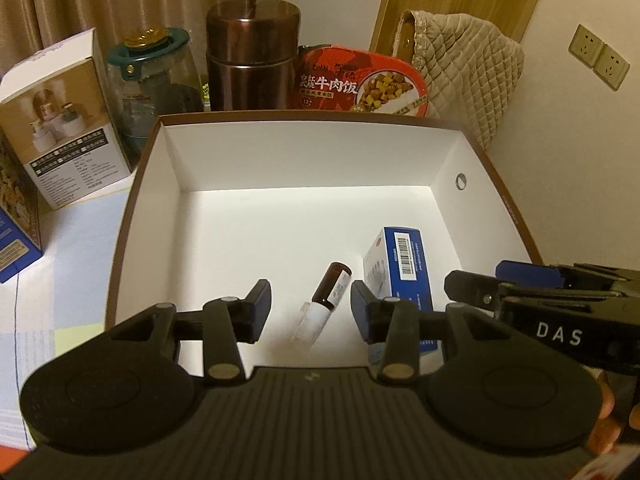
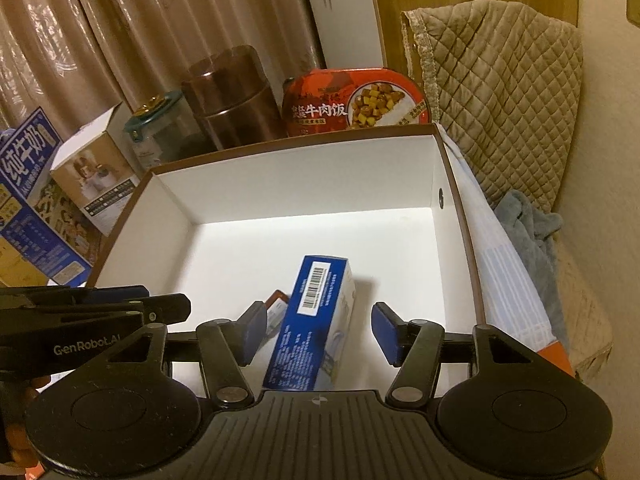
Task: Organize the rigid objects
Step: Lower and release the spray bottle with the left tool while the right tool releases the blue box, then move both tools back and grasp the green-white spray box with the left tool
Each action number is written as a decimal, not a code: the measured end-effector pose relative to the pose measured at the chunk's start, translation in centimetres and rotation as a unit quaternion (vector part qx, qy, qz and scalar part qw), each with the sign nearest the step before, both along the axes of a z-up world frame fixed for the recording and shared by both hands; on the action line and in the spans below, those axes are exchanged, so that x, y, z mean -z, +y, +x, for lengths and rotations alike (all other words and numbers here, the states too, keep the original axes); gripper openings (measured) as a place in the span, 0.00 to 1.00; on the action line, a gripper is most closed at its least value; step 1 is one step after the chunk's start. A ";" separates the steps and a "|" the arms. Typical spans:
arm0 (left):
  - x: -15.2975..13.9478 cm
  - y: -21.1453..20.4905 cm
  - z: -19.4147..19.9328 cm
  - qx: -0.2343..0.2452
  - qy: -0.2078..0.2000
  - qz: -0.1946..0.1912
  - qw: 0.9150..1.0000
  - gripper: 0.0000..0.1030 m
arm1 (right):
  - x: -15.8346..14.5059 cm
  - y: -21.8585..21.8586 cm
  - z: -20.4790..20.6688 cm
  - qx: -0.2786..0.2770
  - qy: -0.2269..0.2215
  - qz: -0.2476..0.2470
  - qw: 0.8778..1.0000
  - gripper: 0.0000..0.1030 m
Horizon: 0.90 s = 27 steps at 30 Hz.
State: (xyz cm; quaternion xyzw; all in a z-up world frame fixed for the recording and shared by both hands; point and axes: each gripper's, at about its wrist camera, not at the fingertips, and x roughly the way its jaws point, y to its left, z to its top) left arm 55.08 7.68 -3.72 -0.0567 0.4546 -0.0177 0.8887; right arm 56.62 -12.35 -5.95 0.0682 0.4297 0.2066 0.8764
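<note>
Left wrist view: left gripper [image 1: 311,312] hovered over the near edge of the open white box [image 1: 304,156], jaws released, nothing between them. Brown vial [image 1: 320,306] with white cap lay flat on the box floor, seen in the gap between the fingers, not touched by them. Blue carton [image 1: 402,268] stood just right of the vial, inside the box, near-right corner. Right gripper [image 1: 472,286] came in from the right edge, over the box's right wall. Far side behind the box: copper canister [image 1: 252,56], glass jar [image 1: 156,76] with green lid to its left, red meal tray [image 1: 360,80] to its right, white product box [image 1: 64,120] far left on the worktop [image 1: 60,260]. Quilted cover [image 1: 464,64] far right.

Right wrist view: right gripper [image 2: 318,330] held over the box [image 2: 304,184], jaws released, spread either side of the blue carton [image 2: 316,316] without touching it. Vial [image 2: 276,306] mostly hidden behind the carton's left side. Left gripper [image 2: 168,304] entered from the left, over the near-left wall. Milk carton [image 2: 28,184] far left, canister [image 2: 232,96] and meal tray [image 2: 352,100] behind the box, blue cloth [image 2: 528,224] right of it
</note>
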 end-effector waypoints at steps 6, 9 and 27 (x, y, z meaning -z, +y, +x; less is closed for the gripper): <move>-1.3 0.0 -2.4 -0.005 -0.010 0.001 1.000 0.38 | -1.1 -0.5 -1.7 -0.005 -0.009 0.011 1.000 0.53; -2.0 -0.1 -3.8 -0.009 -0.017 0.002 1.000 0.38 | -1.7 -0.9 -2.8 -0.012 -0.014 0.018 1.000 0.53; -5.3 -1.5 -14.5 -0.022 -0.050 0.007 0.998 0.41 | -4.3 -4.4 -10.7 -0.046 -0.044 0.051 0.997 0.53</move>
